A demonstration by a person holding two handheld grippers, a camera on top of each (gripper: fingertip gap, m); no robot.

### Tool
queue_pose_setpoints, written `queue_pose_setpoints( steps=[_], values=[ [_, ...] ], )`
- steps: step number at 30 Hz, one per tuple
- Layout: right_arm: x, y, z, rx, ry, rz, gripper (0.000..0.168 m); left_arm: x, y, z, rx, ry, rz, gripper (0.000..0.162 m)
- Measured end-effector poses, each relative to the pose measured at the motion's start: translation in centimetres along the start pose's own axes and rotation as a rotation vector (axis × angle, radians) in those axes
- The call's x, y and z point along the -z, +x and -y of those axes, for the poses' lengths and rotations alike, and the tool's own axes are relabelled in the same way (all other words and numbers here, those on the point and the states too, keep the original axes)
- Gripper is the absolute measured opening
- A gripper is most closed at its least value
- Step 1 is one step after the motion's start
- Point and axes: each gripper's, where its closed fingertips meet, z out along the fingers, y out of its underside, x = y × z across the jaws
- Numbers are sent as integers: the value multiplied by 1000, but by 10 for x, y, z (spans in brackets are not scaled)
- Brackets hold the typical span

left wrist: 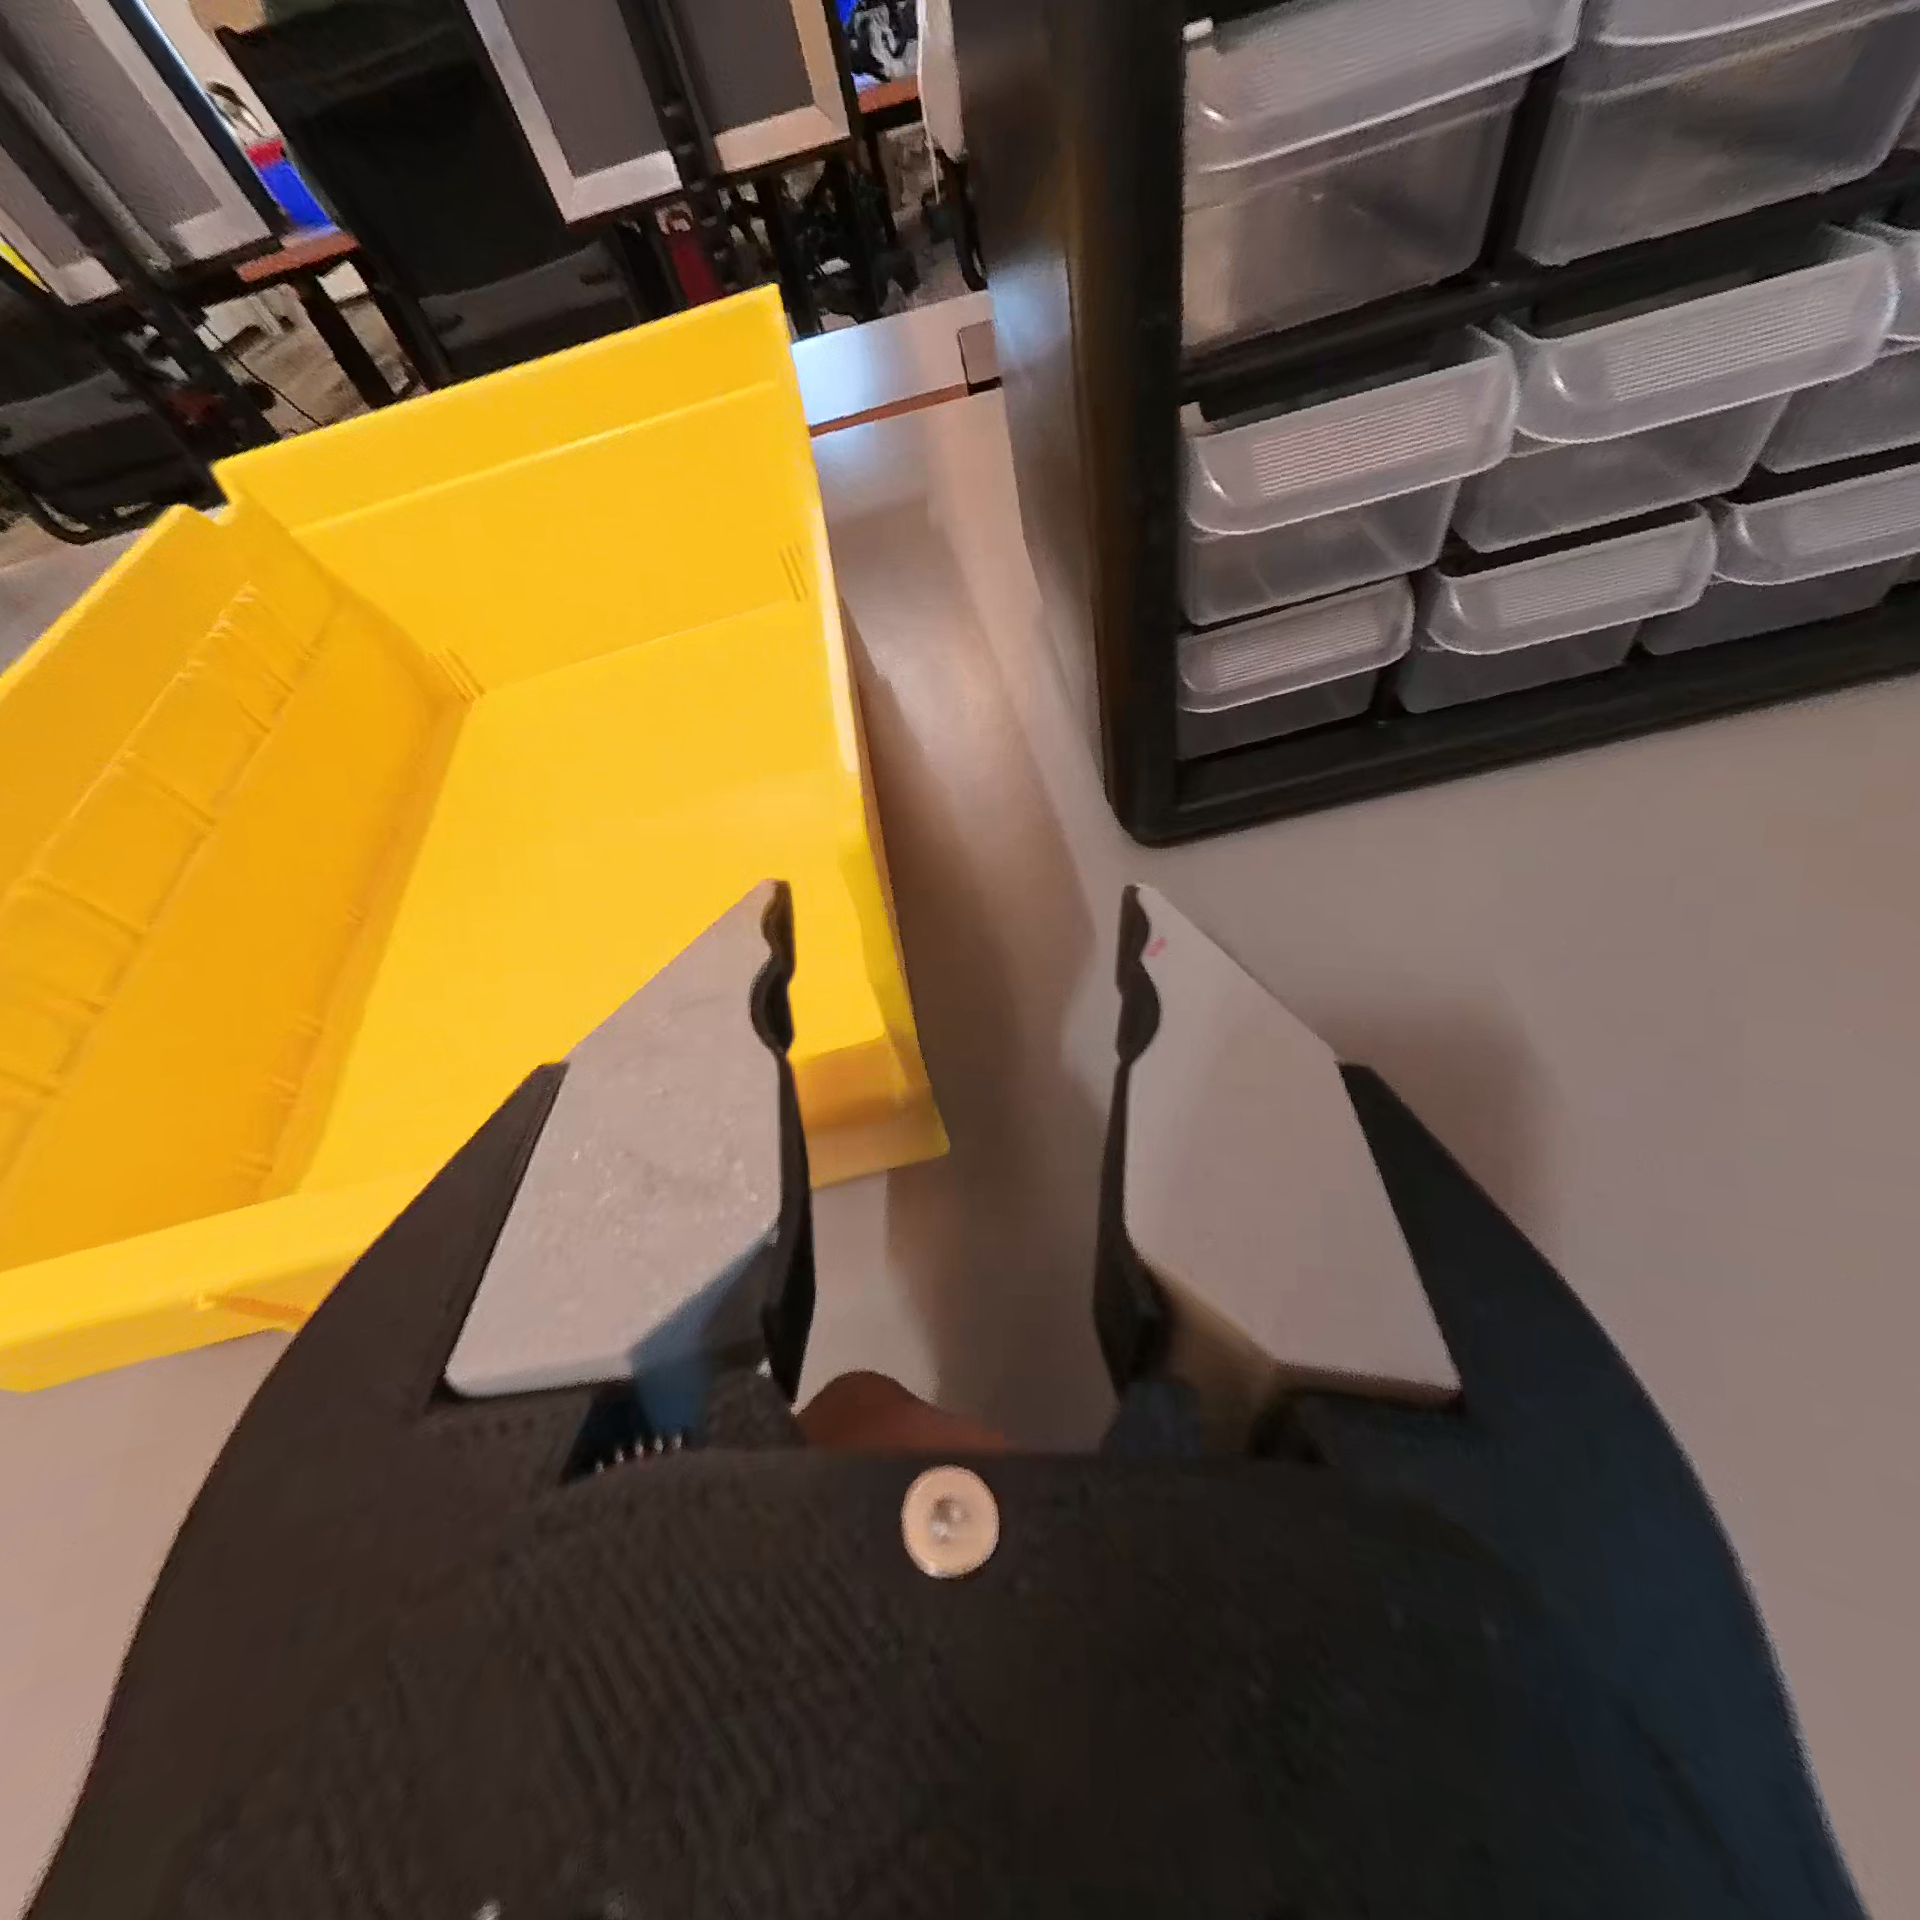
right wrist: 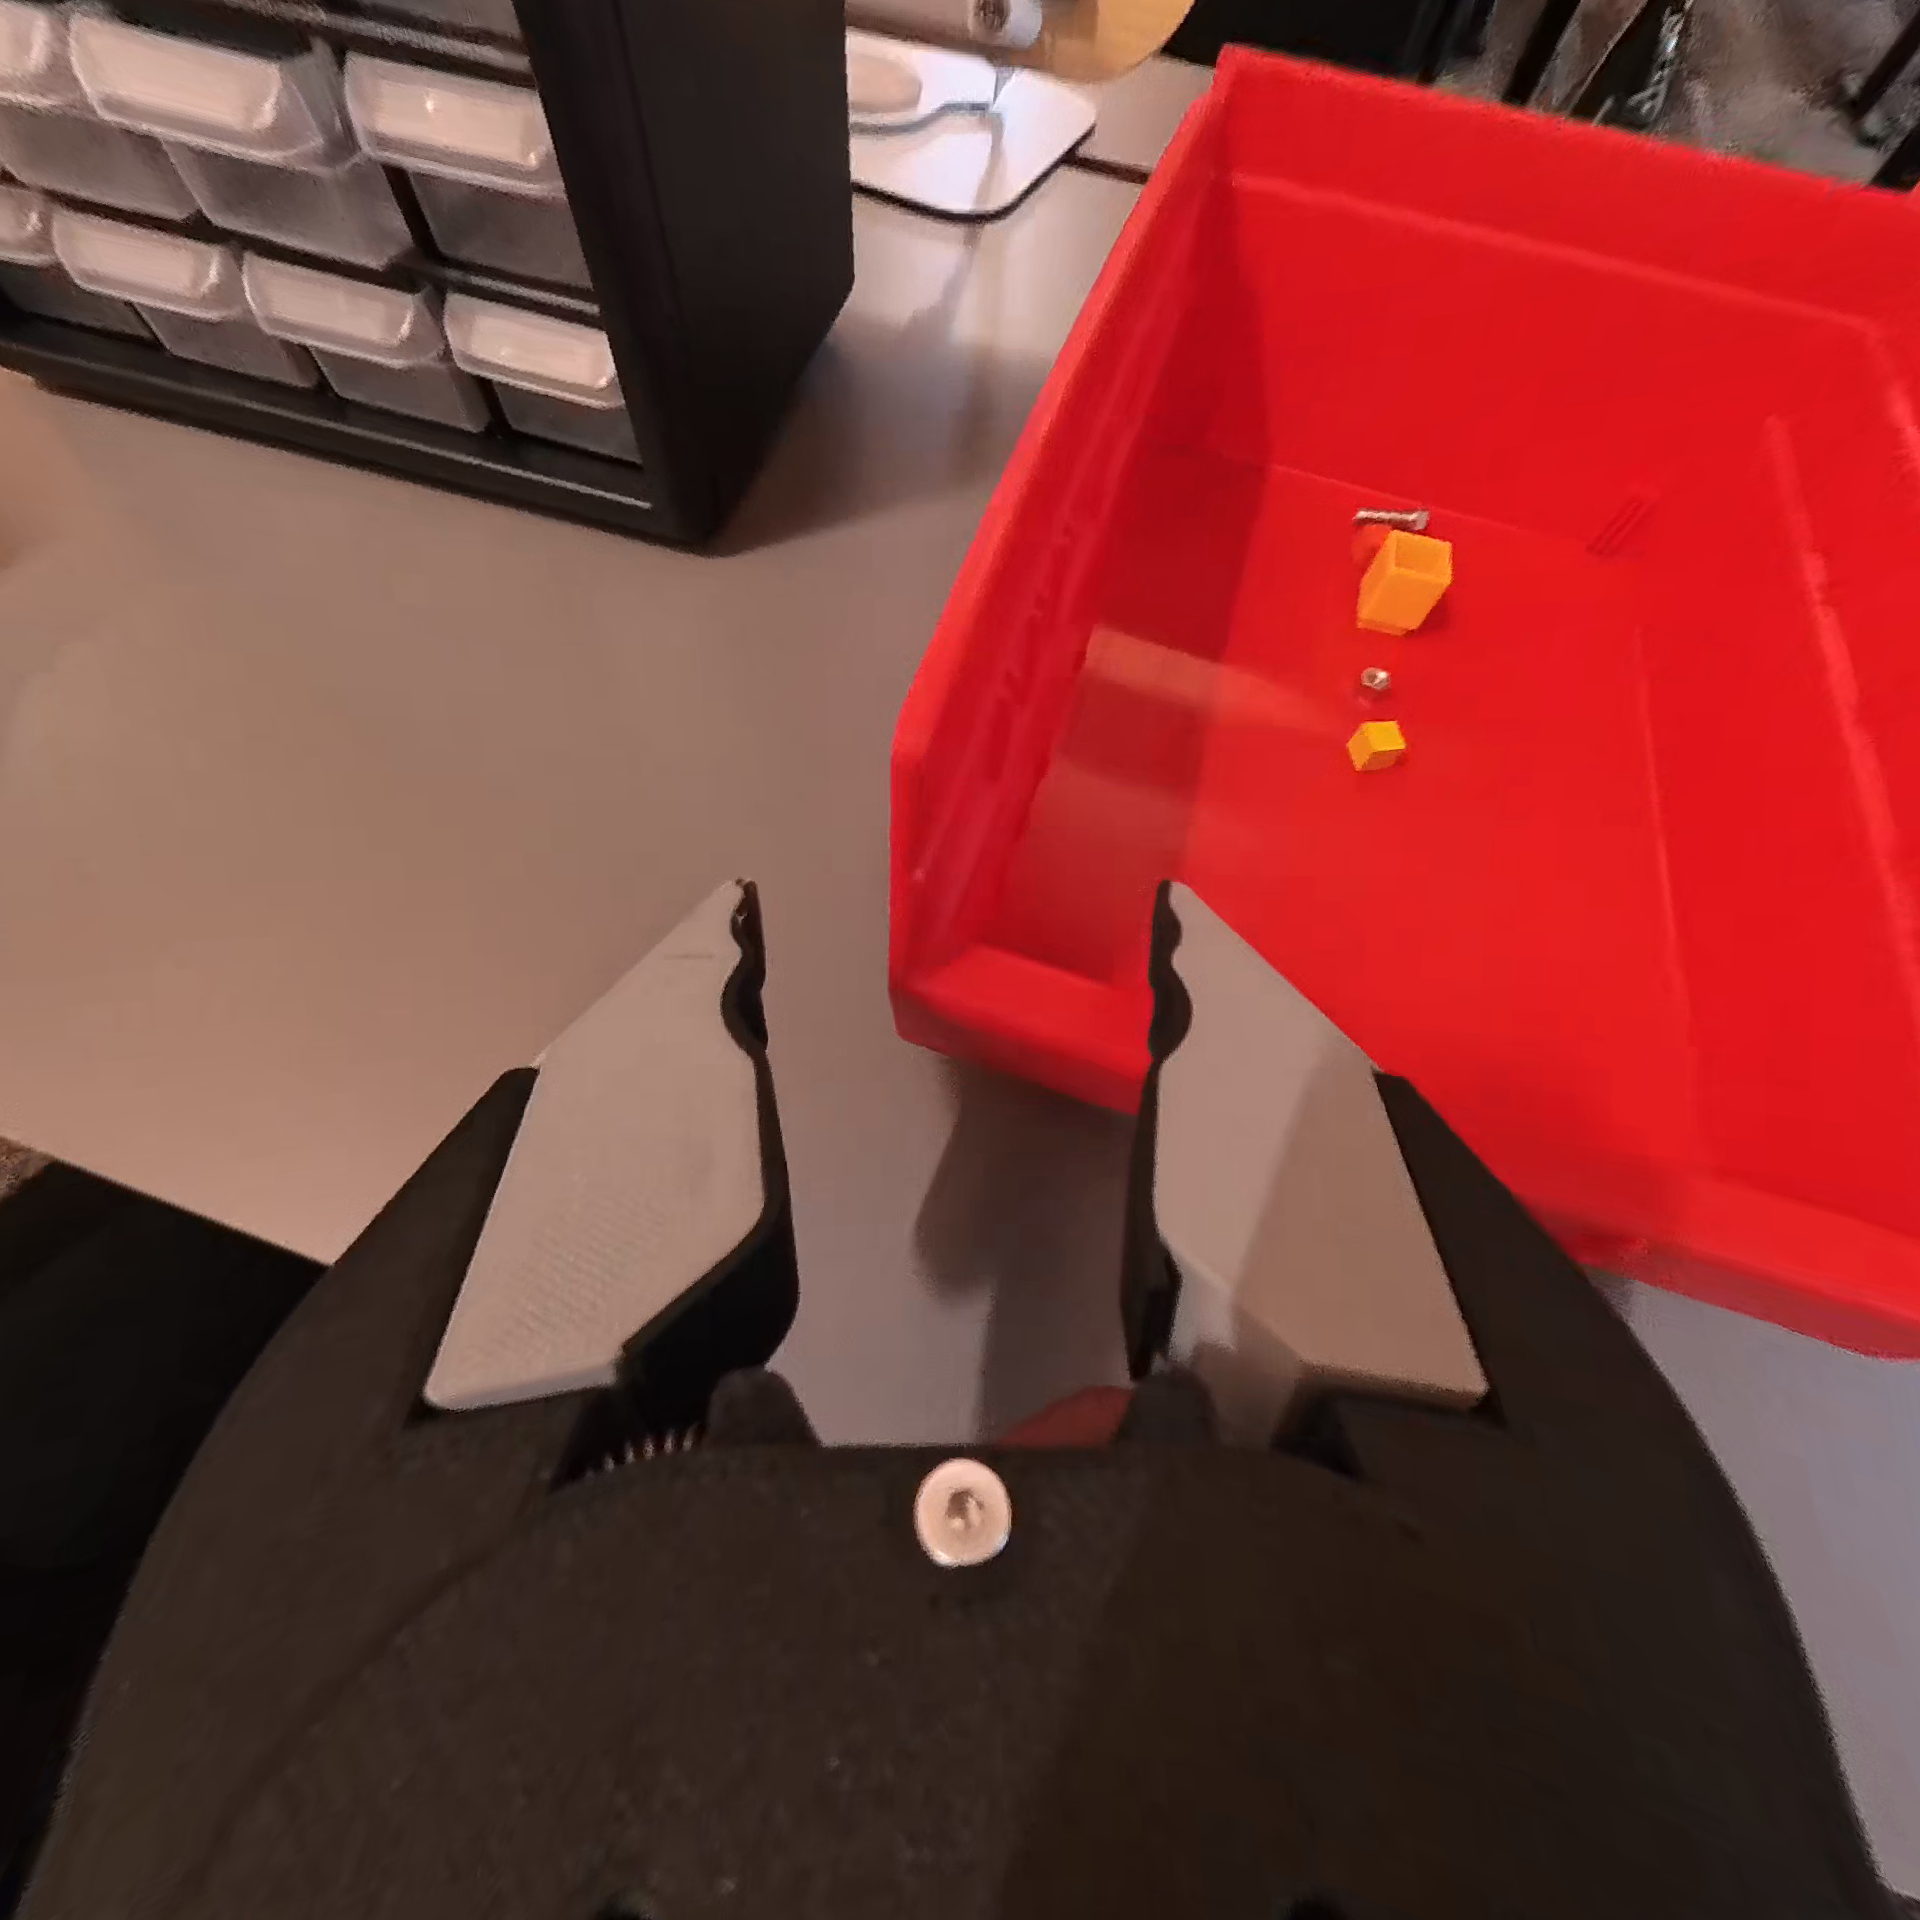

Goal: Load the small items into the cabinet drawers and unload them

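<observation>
A black cabinet (left wrist: 1070, 499) with clear plastic drawers (left wrist: 1340, 468) stands on the grey table; it also shows at the upper left of the right wrist view (right wrist: 686, 260). A red bin (right wrist: 1558, 935) holds small items: a large orange block (right wrist: 1401, 582), a small orange cube (right wrist: 1376, 745), a metal nut (right wrist: 1375, 678) and a screw (right wrist: 1390, 516). My right gripper (right wrist: 954, 904) is open and empty over the table by the bin's near left corner. My left gripper (left wrist: 954, 904) is open and empty between an empty yellow bin (left wrist: 582, 790) and the cabinet.
The grey table (left wrist: 1455, 1039) runs between the bins and the cabinet. A white flat stand (right wrist: 966, 145) lies behind the red bin. Desks and dark equipment (left wrist: 520, 208) stand beyond the table's far edge.
</observation>
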Motion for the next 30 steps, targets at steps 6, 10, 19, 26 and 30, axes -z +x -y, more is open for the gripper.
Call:
queue_pose_setpoints(
  steps=[6,10,19,26,30],
  values=[
    [30,-11,-17,-67,1,71,72,7,-5,-3,-16,-4,63,65],
    [42,-17,-16,-27,22,65,71,4,-1,-6,-38,-27,47,71],
    [18,-15,-22,11,1,11,74,-10,-6,-12,133,-73,-70,81],
    [14,1,-19,-27,11,-49,79,-15,-1,8,90,0,-9,66],
    [2,3,-11,3,-1,-75,83,-24,-6,6,17,-35,44,54]
  ],
)
